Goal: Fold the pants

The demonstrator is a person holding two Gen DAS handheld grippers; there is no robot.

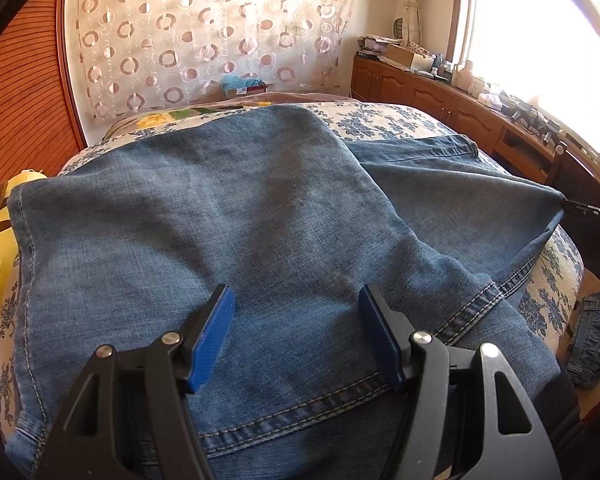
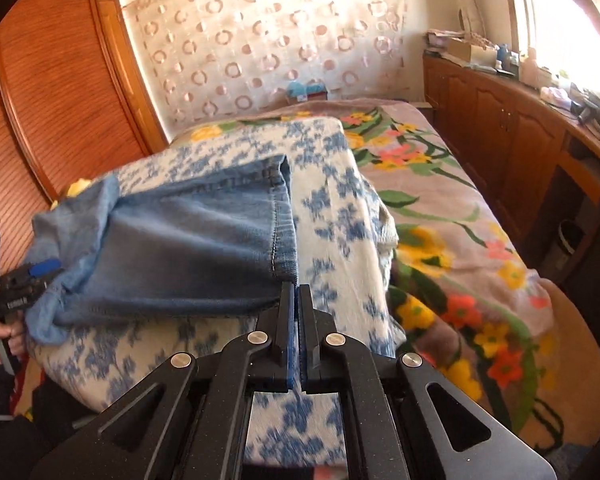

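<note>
Faded blue denim pants lie spread over the blue-and-white floral blanket on the bed, directly under and ahead of my left gripper. Its blue pads stand spread above the stitched waistband seam, touching nothing that I can make out; I judge it waits there to pin the waist end while the other end is brought over. My right gripper has its pads pressed together right at the hemmed corner of one leg, just ahead of its tips. A sliver of cloth seems caught between the pads, so I take it as pinching the hem for the fold, though the tips hide the contact itself. Beyond the blanket's far-right edge lies a pink flowered bedspread. Left of the right gripper, my other tool and hand are cut off at the frame edge and blurred.
</note>
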